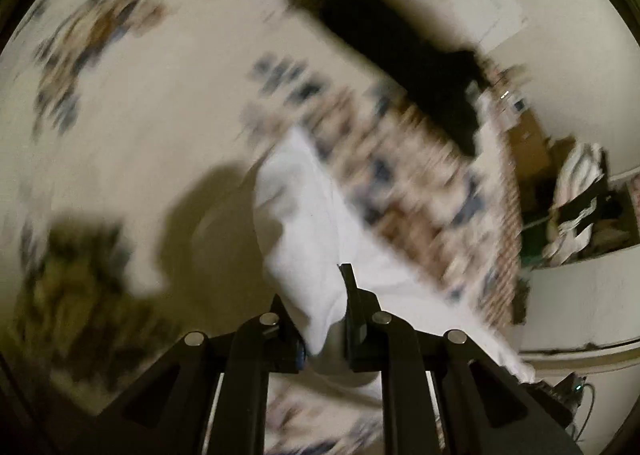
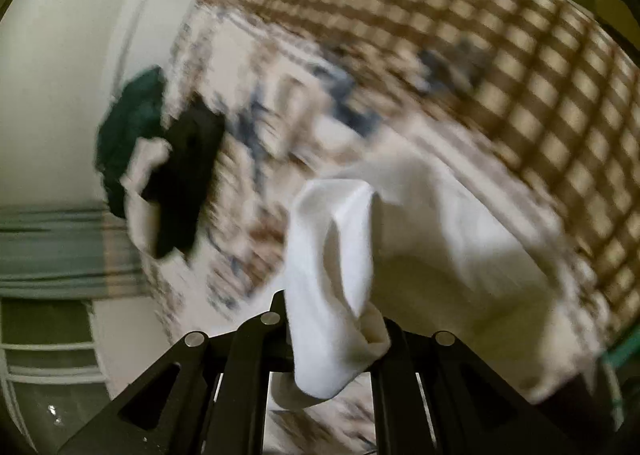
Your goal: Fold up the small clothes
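Observation:
A small white garment (image 1: 304,223) hangs bunched from my left gripper (image 1: 320,315), whose jaws are shut on one of its edges above a patterned bedspread (image 1: 132,127). In the right wrist view the same white garment (image 2: 400,239) drapes over my right gripper (image 2: 336,331), which is shut on another edge of it; the cloth hides most of both fingers there. The garment stretches between the two grippers. Both views are blurred by motion.
A black cloth (image 1: 400,55) lies on the bed farther off, seen also as the black cloth (image 2: 184,179) beside a dark green garment (image 2: 128,135) and a pale one. The checked part of the bedspread (image 2: 500,67) fills the right. A cluttered shelf (image 1: 580,207) stands beyond the bed edge.

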`<state>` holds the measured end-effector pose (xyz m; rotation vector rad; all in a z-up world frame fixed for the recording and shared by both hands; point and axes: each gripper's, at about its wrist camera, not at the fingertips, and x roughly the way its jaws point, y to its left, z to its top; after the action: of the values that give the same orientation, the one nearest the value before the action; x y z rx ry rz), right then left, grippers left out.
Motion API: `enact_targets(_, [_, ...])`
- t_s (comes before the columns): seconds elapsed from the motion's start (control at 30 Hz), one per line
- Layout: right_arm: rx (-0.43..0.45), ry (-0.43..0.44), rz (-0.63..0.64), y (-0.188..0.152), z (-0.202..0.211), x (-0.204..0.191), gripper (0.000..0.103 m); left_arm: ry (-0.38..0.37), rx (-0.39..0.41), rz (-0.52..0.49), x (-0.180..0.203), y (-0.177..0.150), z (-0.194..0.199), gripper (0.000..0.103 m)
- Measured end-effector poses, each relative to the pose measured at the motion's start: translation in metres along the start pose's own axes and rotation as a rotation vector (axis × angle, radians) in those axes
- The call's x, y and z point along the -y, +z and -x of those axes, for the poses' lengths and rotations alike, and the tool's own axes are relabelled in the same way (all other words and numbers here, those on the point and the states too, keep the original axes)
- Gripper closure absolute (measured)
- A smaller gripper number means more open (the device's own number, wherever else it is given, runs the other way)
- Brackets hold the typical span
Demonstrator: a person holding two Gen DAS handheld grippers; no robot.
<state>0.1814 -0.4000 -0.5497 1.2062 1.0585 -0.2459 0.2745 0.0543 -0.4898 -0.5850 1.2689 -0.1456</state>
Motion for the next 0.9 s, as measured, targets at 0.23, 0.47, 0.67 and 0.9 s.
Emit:
enact_targets(0.23, [-0.184,-0.219,-0.058,-0.027,-0.028,0.08,0.042,0.062,-0.182,0.132,-0.061,-0.053,-0.021,0.057])
enact_targets(0.47, [-0.065,-0.276,0.083,-0.015,0.013,0.074,0.021,0.04,-0.082,-0.006,-0.048,-0.036,0.022,0.034])
enact_targets(0.67, [-0.075,-0.216,0.327,0.026,-0.021,0.039,0.009,0.002,-0.098,-0.217,-0.031,0.018,-0.04,0.034])
enact_targets(0.9, [-0.197,-0.146,0.451,0.042,-0.075,0.031,0.014,-0.073,-0.108,-0.252,-0.036,0.03,-0.072,0.029])
